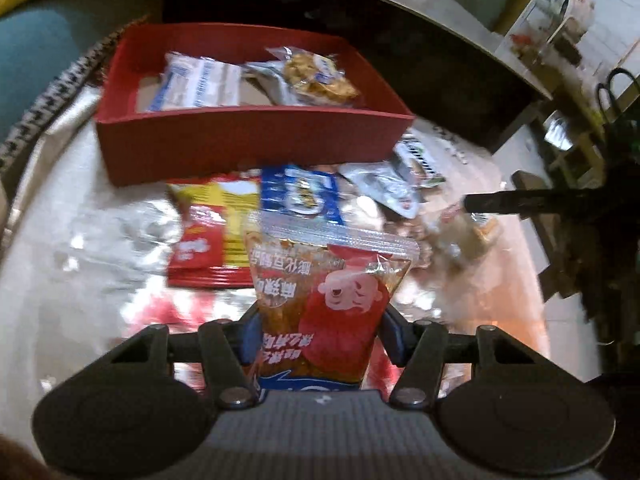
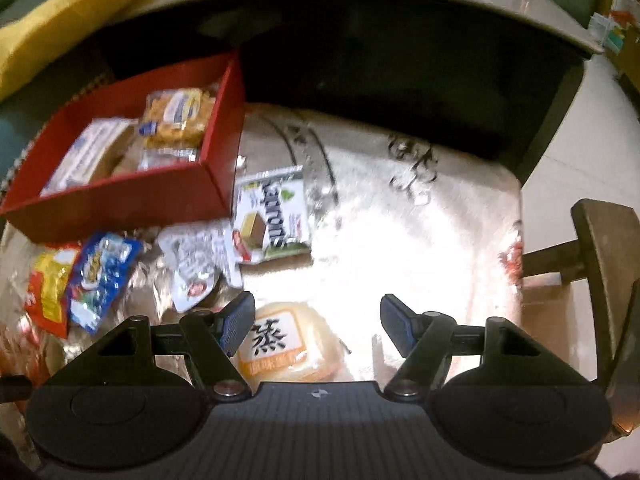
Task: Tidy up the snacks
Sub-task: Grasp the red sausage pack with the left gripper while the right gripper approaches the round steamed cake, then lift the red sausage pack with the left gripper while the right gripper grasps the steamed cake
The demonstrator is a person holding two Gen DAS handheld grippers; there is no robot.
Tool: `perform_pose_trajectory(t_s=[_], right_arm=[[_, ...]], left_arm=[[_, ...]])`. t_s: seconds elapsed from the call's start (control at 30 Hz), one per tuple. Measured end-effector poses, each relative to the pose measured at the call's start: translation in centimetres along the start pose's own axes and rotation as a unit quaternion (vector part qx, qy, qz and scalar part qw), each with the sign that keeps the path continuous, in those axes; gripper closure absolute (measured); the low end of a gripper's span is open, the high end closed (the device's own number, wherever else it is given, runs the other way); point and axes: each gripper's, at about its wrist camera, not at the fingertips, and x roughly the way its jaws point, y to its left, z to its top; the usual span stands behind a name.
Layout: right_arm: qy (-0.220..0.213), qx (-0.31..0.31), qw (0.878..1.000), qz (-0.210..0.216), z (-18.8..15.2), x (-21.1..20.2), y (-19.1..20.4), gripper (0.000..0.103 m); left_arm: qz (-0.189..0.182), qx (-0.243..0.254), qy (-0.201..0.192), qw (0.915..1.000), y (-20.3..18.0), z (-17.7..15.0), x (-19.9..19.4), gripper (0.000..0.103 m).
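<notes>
Carrying a clear red-printed snack pouch [image 1: 326, 300], the left tool [image 1: 320, 324] is clamping it before the red cardboard box [image 1: 256, 142]. Next move, likely: lifting it over the near wall. The right tool [image 2: 318, 322] is gaping wide above a pale round cake packet [image 2: 286, 342].

left gripper [image 1: 322, 330] | right gripper [image 2: 318, 322] | black linkages | blue fingers [image 2: 236, 320] | silver pivot screws | grey ribbed body
</notes>
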Motion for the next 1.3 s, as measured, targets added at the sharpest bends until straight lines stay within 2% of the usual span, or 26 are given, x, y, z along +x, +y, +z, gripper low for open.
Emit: perform_pose_trajectory(t_s=[0.07,0.27,0.4,0.47,0.57,0.73,0.8,1.0,1.1,1.17,1.3], right_arm=[[-0.001,-0.014,1.0,-0.001,-0.1,0.2,0.6,0.019],[0.009,-0.034,0.999,0.005,-0.4,0.6,1.5,0.015],[0.015,-0.025,0.999,0.044,-0.2,0.3,1.2,0.012],[0.01,-0.029,0.998,0.046,-0.2,0.1,1.2,0.011],[0.011,-0.038,0.998,0.048,-0.5,0.1,1.2,0.01],[0.017,-0.086,0.996,0.033,-1.5,1.3,2.1,0.009],[0.02,-0.081,0.996,0.035,-1.5,1.8,2.0,0.008],[0.025,-0.078,0.996,0.036,-2.2,2.8,2.1,0.0],[0.023,-0.105,0.994,0.013,-2.8,3.2,3.2,0.0],[0.025,-0.103,0.994,0.014,-2.7,3.1,3.1,0.001],[0.007,-0.113,0.994,-0.005,-2.4,2.3,3.1,0.01]], left_arm=[[0.001,0.008,0.005,1.0,-0.5,0.0,0.6,0.052],[-0.006,0.02,0.031,0.9993,-1.0,-0.3,2.7,0.051],[-0.003,0.028,0.048,0.9985,-1.4,-0.4,3.6,0.05],[0.002,0.035,0.057,0.9978,-1.6,-0.6,4.1,0.047],[0.005,0.052,0.059,0.9969,-2.2,-0.7,4.3,0.039],[0.006,0.06,0.058,0.9965,-2.4,-0.8,4.6,0.034],[0.009,0.064,0.056,0.9963,-2.5,-0.9,4.6,0.033],[0.037,0.124,0.048,0.9905,-4.0,-1.9,4.9,0.029],[0.047,0.134,0.042,0.989,-4.3,-2.3,4.9,0.029],[0.047,0.127,0.042,0.9899,-4.2,-2.1,4.9,0.029],[0.063,0.14,0.042,0.9873,-4.8,-2.4,5.1,0.03]])
